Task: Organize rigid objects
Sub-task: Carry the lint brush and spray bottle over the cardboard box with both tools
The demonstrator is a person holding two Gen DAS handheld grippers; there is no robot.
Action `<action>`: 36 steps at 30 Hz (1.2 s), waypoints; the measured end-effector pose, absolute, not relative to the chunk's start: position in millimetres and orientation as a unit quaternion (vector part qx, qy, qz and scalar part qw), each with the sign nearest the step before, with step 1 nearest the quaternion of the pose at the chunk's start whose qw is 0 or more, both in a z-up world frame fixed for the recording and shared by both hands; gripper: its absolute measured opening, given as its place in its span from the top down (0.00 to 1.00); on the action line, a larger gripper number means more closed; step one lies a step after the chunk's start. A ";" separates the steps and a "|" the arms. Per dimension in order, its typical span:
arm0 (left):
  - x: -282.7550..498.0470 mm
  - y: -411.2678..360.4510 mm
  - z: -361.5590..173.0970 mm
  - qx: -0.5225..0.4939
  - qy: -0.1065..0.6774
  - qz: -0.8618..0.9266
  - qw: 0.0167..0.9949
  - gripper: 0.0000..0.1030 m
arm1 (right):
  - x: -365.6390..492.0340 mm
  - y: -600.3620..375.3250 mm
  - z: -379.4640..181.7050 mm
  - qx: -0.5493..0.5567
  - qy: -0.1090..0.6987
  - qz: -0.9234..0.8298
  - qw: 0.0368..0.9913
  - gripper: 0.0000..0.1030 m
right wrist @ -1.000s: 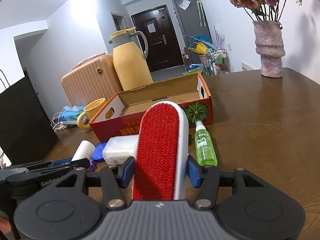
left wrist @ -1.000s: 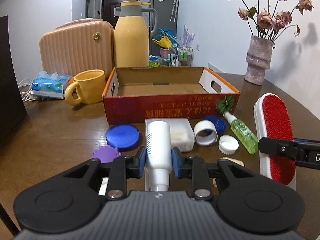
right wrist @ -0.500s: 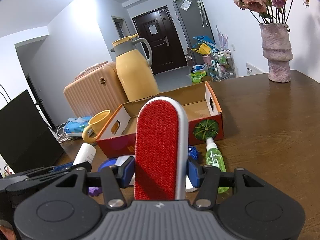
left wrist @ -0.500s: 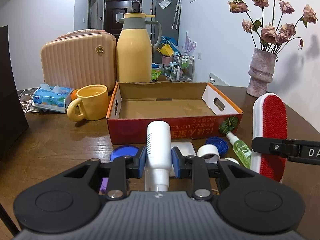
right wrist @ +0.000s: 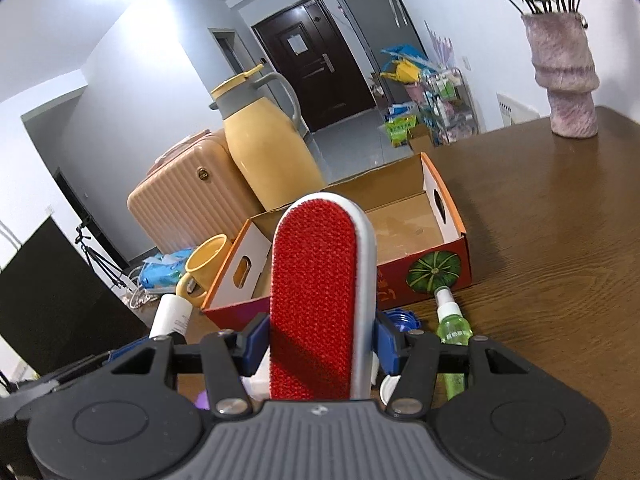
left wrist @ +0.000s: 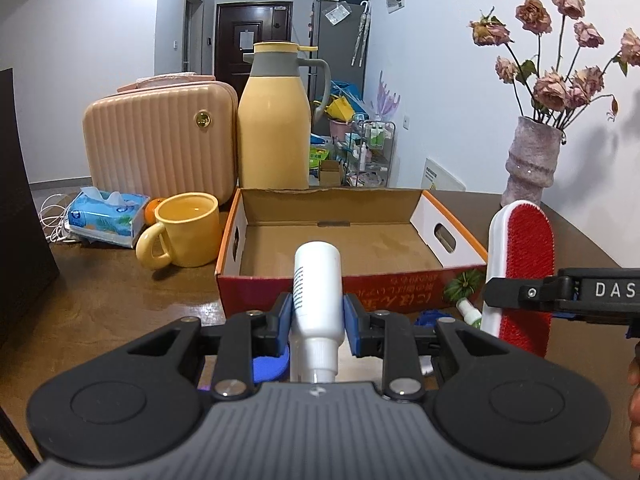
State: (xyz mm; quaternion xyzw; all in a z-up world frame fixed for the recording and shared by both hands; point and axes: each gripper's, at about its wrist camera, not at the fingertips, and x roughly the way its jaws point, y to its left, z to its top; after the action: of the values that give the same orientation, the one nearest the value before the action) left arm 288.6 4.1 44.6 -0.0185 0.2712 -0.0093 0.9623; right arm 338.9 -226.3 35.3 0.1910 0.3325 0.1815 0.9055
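Observation:
My left gripper [left wrist: 318, 312] is shut on a white plastic bottle [left wrist: 318, 280], lifted off the table in front of the open cardboard box [left wrist: 452, 270]. The bottle's far end reaches over the box's red front wall. To its right my right gripper [right wrist: 320, 338] is shut on a red-faced lint brush [right wrist: 316, 280] with a white rim, held upright. The same lint brush [left wrist: 520, 256] and the right gripper's arm show in the left wrist view. The white bottle [right wrist: 172, 314] shows at the left of the right wrist view. The box [right wrist: 456, 256] is empty inside.
A green spray bottle [right wrist: 450, 328], blue lids [left wrist: 270, 366] and other small items lie on the brown table [right wrist: 560, 240] before the box. A yellow mug [left wrist: 186, 230], tissue pack [left wrist: 106, 214], yellow thermos [left wrist: 276, 120], pink case [left wrist: 160, 140] and a vase [left wrist: 530, 160] stand around it.
Both grippers have risen with their loads and come closer to the box. The small items on the table have dropped below the left gripper's view.

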 end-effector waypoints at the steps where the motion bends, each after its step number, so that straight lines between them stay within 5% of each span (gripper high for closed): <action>1: 292.1 4.3 46.4 -0.019 0.271 -0.008 0.962 0.73 | 343.6 -226.3 35.6 0.196 0.336 0.182 0.903 0.48; 36: 449.1 21.3 30.3 -0.052 0.327 0.015 0.944 0.73 | 538.7 -204.6 15.2 0.293 0.403 0.141 0.856 0.48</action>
State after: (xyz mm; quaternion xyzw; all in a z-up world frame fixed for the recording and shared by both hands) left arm 449.1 21.3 30.3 -0.0523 0.3269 0.0148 0.9435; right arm 538.7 -204.6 15.2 0.2929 0.4029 0.1413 0.8555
